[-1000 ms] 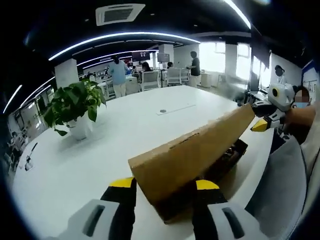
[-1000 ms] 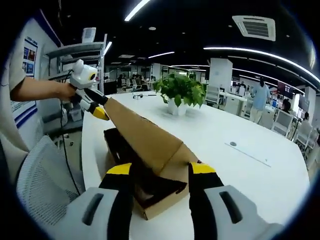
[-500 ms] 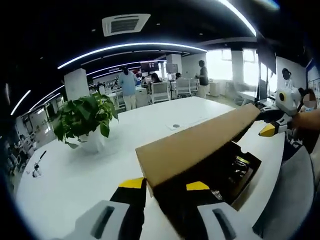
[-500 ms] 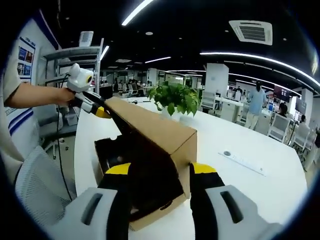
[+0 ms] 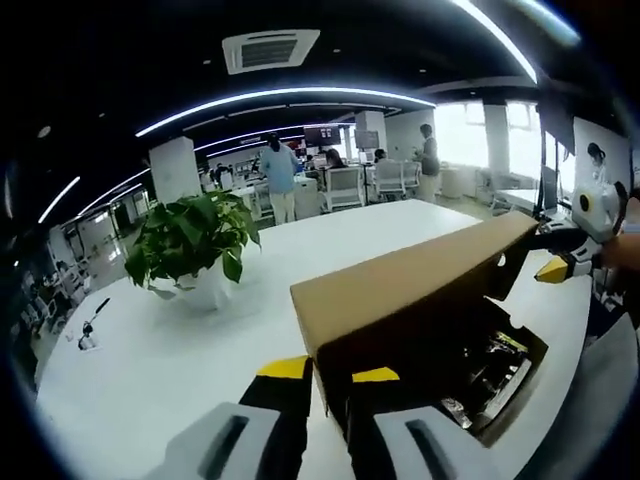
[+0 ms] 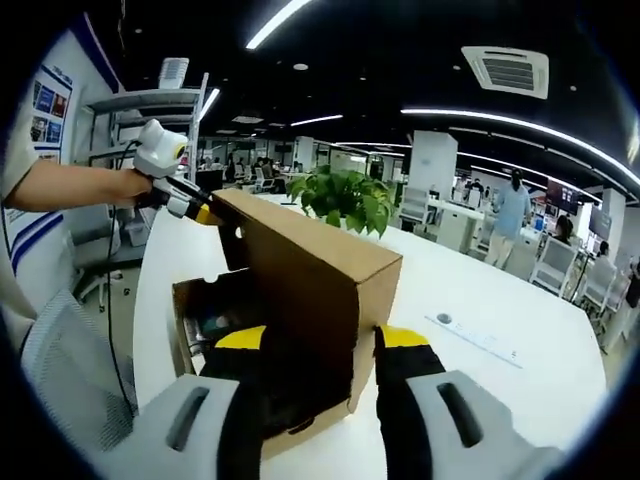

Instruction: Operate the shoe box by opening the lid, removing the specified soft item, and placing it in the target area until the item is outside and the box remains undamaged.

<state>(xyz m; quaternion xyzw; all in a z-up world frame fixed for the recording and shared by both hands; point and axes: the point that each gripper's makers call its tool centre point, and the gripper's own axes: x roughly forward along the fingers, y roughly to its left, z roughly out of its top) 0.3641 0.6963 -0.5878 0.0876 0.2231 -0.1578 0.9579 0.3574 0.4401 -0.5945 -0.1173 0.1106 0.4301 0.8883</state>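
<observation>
the cardboard shoe box (image 6: 262, 330) sat on the white table (image 5: 150, 360) with its lid (image 5: 410, 285) raised. the left gripper (image 5: 330, 372) pinched one end of the lid and the right gripper (image 6: 315, 338) clasped the other end. dark contents (image 5: 490, 360) lay inside, perhaps the soft item; a potted plant (image 5: 195, 240) stood well apart.

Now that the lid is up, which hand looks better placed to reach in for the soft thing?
Probably the right. The right gripper faces the box's open dark interior, while the left gripper is pinching the raised lid at its corner.
</observation>
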